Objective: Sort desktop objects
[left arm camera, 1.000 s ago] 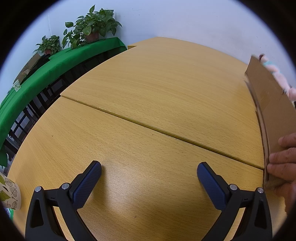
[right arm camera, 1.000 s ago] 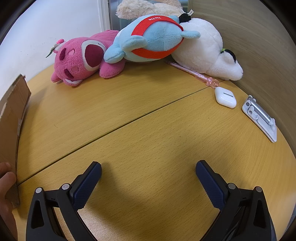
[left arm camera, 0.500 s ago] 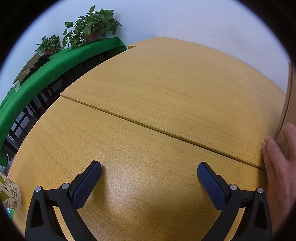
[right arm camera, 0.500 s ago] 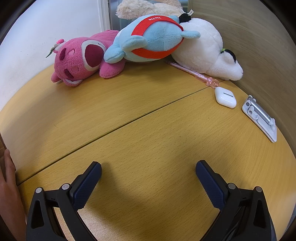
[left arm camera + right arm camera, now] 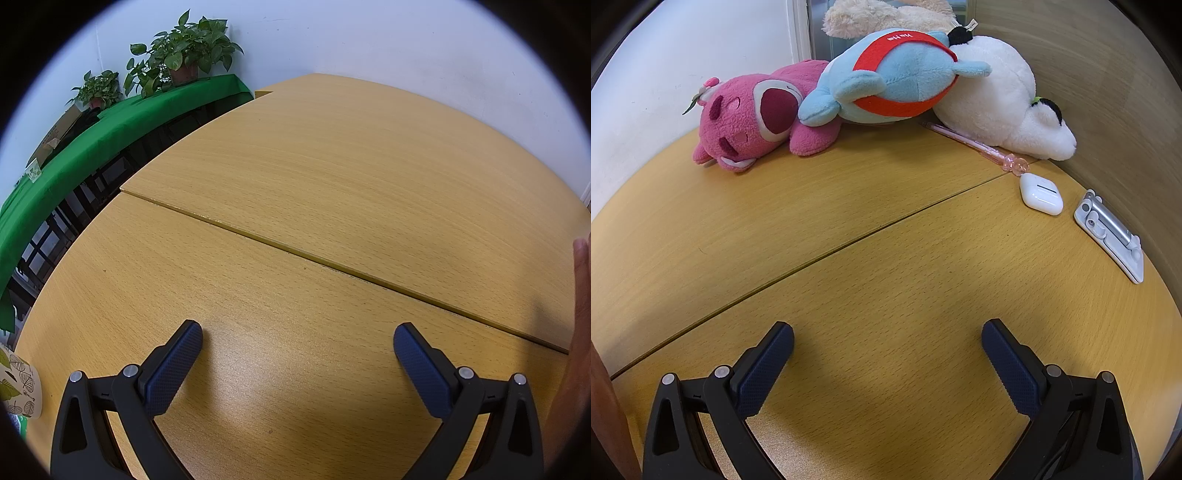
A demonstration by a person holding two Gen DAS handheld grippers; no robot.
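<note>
Both grippers rest low over the wooden bench (image 5: 886,258), jaws spread wide and empty: the left gripper (image 5: 297,347) faces bare wood, the right gripper (image 5: 888,343) faces the clutter. The cardboard sheet held up a second ago is gone and the hand (image 5: 580,295) has pulled to the edge, so sorting can start. Beyond the earbud case (image 5: 1041,193) lie a pink pen (image 5: 975,146) and plush toys (image 5: 886,81); a white stand (image 5: 1110,234) sits just right.
</note>
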